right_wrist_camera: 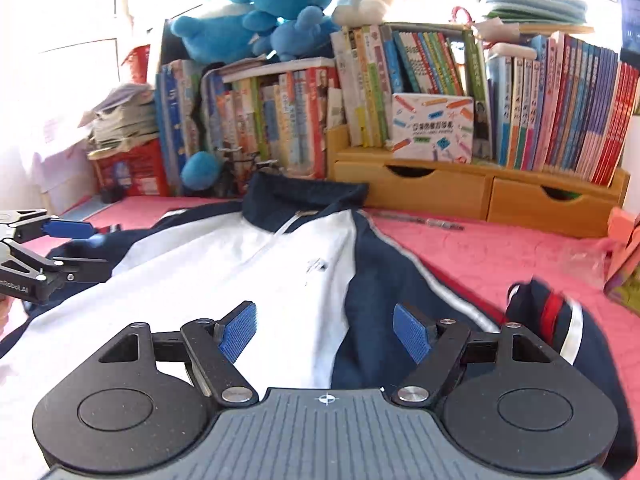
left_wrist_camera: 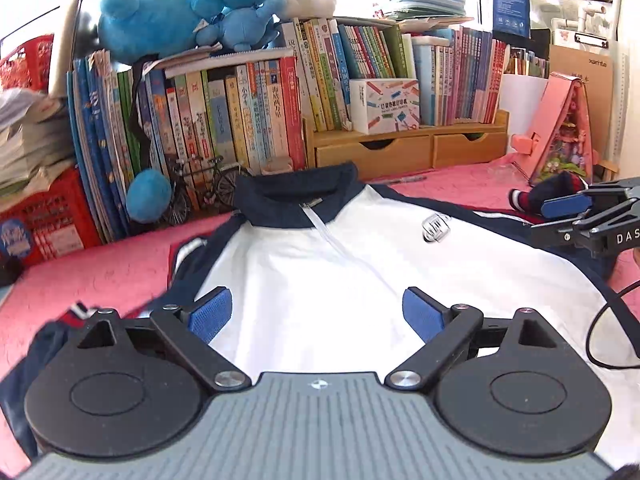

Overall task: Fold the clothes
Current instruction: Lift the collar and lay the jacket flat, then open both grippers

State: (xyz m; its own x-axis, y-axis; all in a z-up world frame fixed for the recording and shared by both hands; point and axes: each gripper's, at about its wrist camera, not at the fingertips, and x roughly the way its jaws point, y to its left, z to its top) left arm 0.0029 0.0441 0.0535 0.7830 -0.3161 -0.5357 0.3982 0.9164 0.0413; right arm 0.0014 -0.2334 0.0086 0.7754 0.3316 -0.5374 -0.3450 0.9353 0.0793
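Observation:
A white and navy zip jacket (left_wrist_camera: 320,264) lies flat, front up, on the pink cloth, collar toward the books. It also shows in the right wrist view (right_wrist_camera: 224,272). My left gripper (left_wrist_camera: 316,312) is open and empty above the jacket's lower white front. My right gripper (right_wrist_camera: 324,332) is open and empty above the jacket's right side, where white meets navy. The right sleeve's striped cuff (right_wrist_camera: 560,316) lies to the right. Each gripper shows at the edge of the other's view, the right gripper (left_wrist_camera: 568,212) and the left gripper (right_wrist_camera: 76,244), both open.
Rows of books (left_wrist_camera: 240,112) and a wooden drawer shelf (left_wrist_camera: 408,152) stand behind the jacket. Blue plush toys (left_wrist_camera: 180,4) sit on top. A small model bicycle (left_wrist_camera: 204,184) and a pink stand (left_wrist_camera: 560,132) are nearby. A black cable (left_wrist_camera: 604,320) loops at the right.

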